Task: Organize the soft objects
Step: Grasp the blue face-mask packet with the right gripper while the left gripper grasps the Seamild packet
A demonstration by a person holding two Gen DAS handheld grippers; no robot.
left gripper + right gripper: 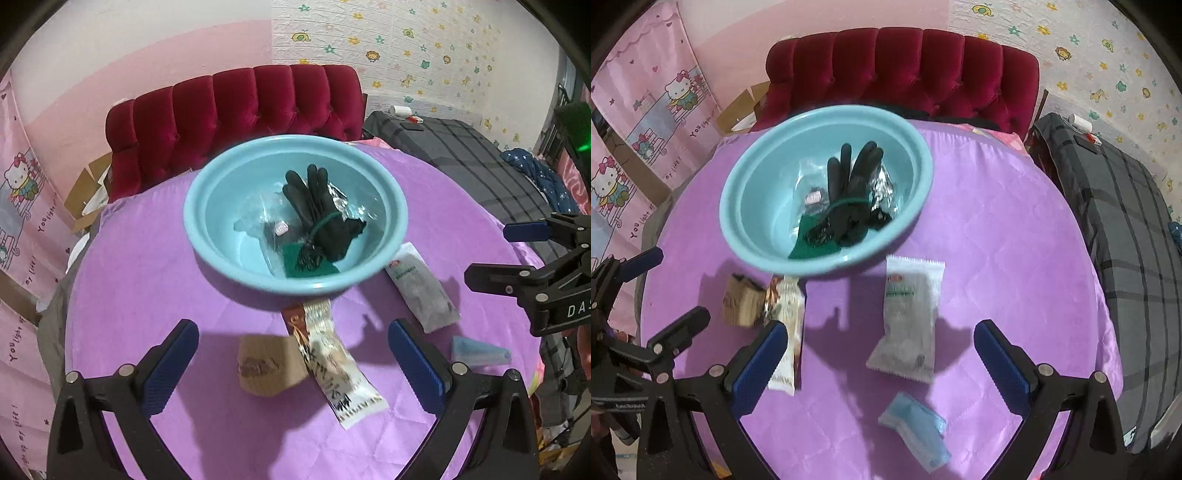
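Both grippers, left gripper [293,363] and right gripper [881,363], spread wide, holding nothing. Light-blue plastic basin [207,254] upper centre already has the black rubber gloves [314,210]. Left out on the purple quilted cloth [155,258]: long white printed sachet [332,365], brown paper packet [266,365], white wipes pack [908,321], pale-blue soft pouch [916,428] bottom centre. Risk: sachet overlaps packet, so a pinch likely drags both, or bunches cloth.

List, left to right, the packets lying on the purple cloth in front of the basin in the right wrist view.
Brown packet → long white packet → white pouch. The blue packet lies nearer, below the pouch, so its place in the order is unclear.
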